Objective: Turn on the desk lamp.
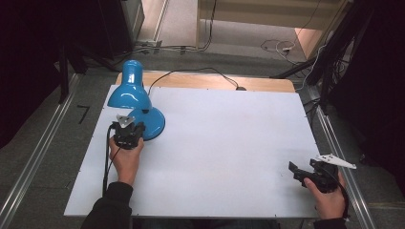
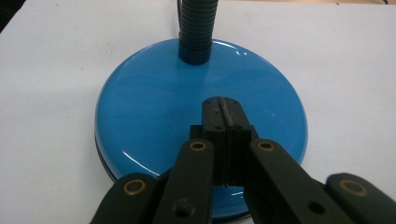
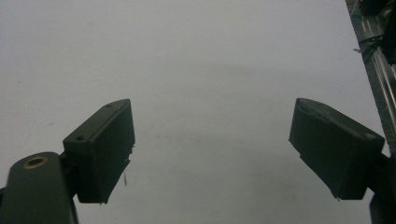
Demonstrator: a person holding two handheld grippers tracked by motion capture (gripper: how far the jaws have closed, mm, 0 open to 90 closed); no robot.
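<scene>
A blue desk lamp [image 1: 136,102] stands near the far left corner of the white table [image 1: 224,143], its round base [image 2: 154,107] flat on the board and its shade [image 1: 128,89] bent over to the left of the base; a ribbed black neck [image 2: 197,25] rises from the far side of the base, and a black cord [image 1: 191,72] runs from the lamp along the far edge of the table. The left gripper [image 1: 128,128] sits at the near rim of the base, held in the person's left hand [image 1: 125,157]; in the left gripper view its jaws are pressed together with nothing between them, the tips over the glossy blue top of the base, whether touching it I cannot tell. The right gripper [image 1: 305,172] rests well apart at the near right corner of the table, in the right hand [image 1: 329,198]; its jaws stand wide, with bare white board between them. Beyond the table lie a grey floor with loose cables [image 1: 279,46], and a metal rail [image 1: 36,157] runs along the left side.
</scene>
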